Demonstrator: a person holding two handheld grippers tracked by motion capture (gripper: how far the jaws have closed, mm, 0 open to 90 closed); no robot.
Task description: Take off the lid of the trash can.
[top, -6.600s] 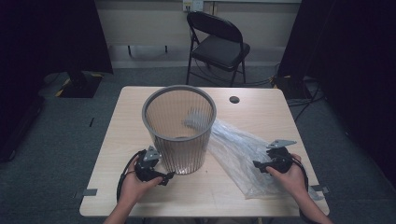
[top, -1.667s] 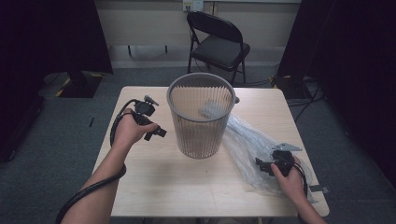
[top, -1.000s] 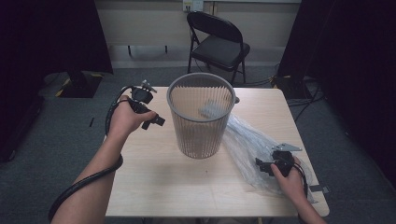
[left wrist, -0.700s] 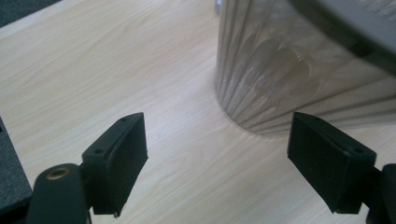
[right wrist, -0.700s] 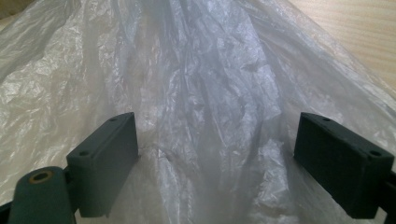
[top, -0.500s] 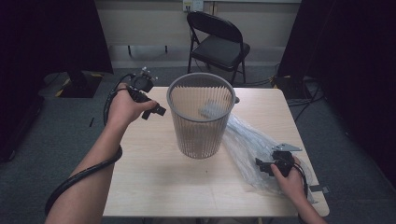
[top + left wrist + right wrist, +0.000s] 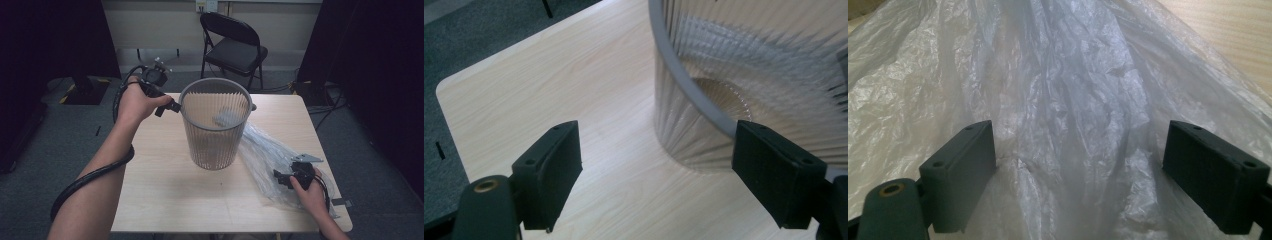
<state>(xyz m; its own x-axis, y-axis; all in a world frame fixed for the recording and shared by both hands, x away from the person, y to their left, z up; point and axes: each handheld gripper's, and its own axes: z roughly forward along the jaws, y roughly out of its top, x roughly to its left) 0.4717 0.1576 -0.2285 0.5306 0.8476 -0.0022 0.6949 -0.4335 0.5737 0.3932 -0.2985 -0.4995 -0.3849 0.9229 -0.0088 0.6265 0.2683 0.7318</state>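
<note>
A mesh wastebasket (image 7: 216, 125) stands upright near the middle of the wooden table (image 7: 165, 195), and a clear plastic bag (image 7: 267, 160) lies crumpled on the table to its right, one end reaching up to the basket's wall.

The left gripper (image 7: 167, 105) is raised at the basket's far-left rim, jaws spread with nothing between them. The right gripper (image 7: 282, 179) rests low on the near-right end of the bag, jaws also spread wide; the film lies between them but the pads do not press on it.

The likely job is lining the basket with the bag. The basket looks light, so a nudge from the left gripper against the rim could tip or slide it. The bag is thin and slippery; if the right jaws close on only a loose fold, it may slip out or tear when lifted. Dragging the bag while it leans on the basket could also pull the basket over.

The left gripper view shows the rim (image 7: 684, 85) passing right by one pad, with the basket's bare bottom visible inside, which the high view leaves vague. The right gripper view shows the bag's wrinkles (image 7: 1073, 100) running away between the pads. The high view alone shows how both hands stand relative to each other.
</note>
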